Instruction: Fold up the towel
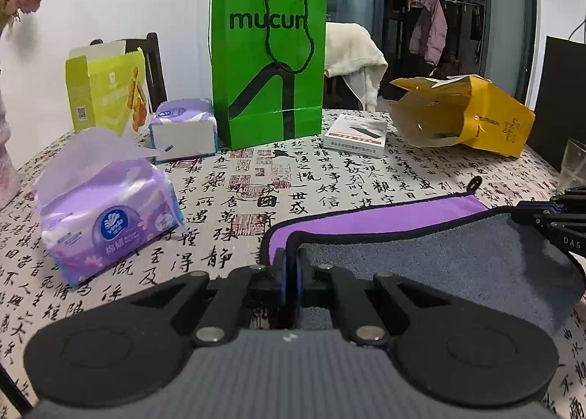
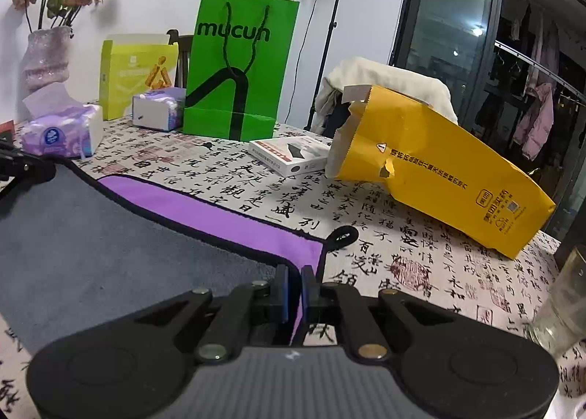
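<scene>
- the counter [image 1: 329,177], under a cloth printed with calligraphy, carries the towel [image 1: 421,254] at its near edge, the long axis running side to side between the two grippers.
- the towel [image 2: 91,243] is grey on the face turned up and purple on the strip lying flat beyond it, with black piping; the grey half looks folded over toward the far edge, leaving the purple band and a small black hanging loop [image 2: 342,235] showing at the right end.
- the left gripper [image 1: 292,283] is pinched narrow on the towel's left corner, piping running between its blue pads; the right gripper [image 2: 294,294] is likewise closed narrow on the right corner, purple cloth in the gap.
- each gripper holds its own end, so neither is nearer; the fold appears to turn on carrying both corners straight forward to the far purple edge, which lies ahead of both.
- well beyond stand a green paper bag [image 1: 269,60], a torn yellow paper bag [image 2: 439,170], a white box [image 2: 289,157] and purple tissue packs [image 1: 106,214]; a drinking glass [image 2: 564,309] sits just right of the right gripper and could be knocked.
</scene>
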`<state>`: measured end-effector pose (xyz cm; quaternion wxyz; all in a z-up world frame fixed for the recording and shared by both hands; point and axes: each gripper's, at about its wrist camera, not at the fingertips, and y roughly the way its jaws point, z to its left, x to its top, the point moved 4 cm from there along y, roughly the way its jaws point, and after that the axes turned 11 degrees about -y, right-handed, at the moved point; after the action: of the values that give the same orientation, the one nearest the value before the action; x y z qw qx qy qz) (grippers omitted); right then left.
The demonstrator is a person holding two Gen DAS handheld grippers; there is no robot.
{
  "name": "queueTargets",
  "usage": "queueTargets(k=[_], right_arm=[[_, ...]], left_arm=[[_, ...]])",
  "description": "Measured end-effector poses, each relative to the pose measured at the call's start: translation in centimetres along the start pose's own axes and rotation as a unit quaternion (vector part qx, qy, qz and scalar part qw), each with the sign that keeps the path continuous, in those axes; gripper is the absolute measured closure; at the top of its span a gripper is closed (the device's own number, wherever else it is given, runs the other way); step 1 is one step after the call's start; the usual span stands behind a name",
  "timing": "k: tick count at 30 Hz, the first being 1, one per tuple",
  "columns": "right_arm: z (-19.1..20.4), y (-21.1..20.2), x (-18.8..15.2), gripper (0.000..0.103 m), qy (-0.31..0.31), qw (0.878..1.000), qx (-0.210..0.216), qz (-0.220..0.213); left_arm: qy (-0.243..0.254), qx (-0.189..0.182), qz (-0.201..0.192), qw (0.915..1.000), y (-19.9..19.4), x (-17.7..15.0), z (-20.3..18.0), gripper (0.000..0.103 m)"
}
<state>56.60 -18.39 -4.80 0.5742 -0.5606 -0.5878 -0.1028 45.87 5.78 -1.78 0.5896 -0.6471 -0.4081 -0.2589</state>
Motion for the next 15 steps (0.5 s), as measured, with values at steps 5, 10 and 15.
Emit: queueTargets(k=[5,10,15], right_arm=[[-0.7,1.9,0.3,0.096,0.005,1.0,0.006,0.006],[-1.4,3.7,0.9,0.096,0.01,1.0,0.009,0.008],[-2.1,5.3,1.4,0.096,0.011,1.0,0.009,0.007]], left_arm=[[-0.013,-0.007,0.001,0.9999,1.6,1.1,0.5,0.097],[-0.012,-0.012,0.003,0.9998,3.0,2.0,0.8,0.097],[-0.012,-0.013,0.005,0.9998,4.4,2.6,1.0,0.097]])
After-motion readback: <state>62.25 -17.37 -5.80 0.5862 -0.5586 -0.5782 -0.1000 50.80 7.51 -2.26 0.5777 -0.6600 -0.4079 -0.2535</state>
